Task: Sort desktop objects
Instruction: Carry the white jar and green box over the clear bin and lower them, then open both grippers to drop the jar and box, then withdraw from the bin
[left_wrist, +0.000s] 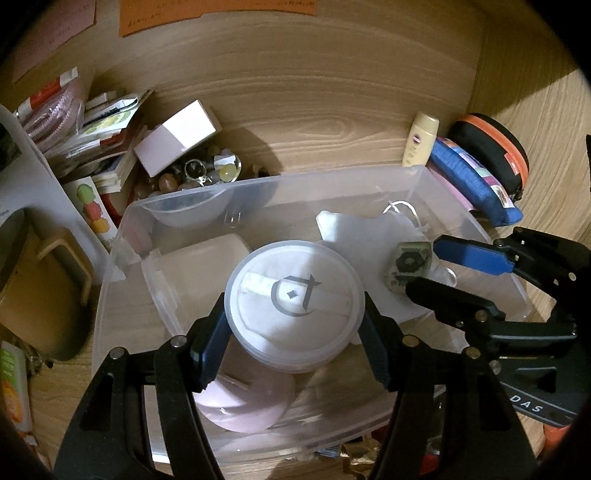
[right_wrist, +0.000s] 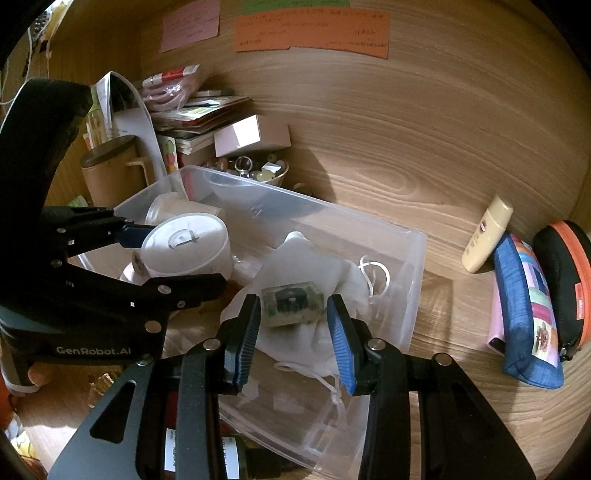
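My left gripper is shut on a round white jar with a grey logo on its lid, held over the clear plastic bin. The jar also shows in the right wrist view. My right gripper holds a small clear square block with a dark middle between its blue pads, above a white face mask lying in the bin. In the left wrist view the block sits at the right gripper's fingertips.
A cream lotion bottle, a blue patterned pouch and a black-and-orange case lie right of the bin. A pink box, a dish of trinkets, stacked papers and a tan mug crowd the back left.
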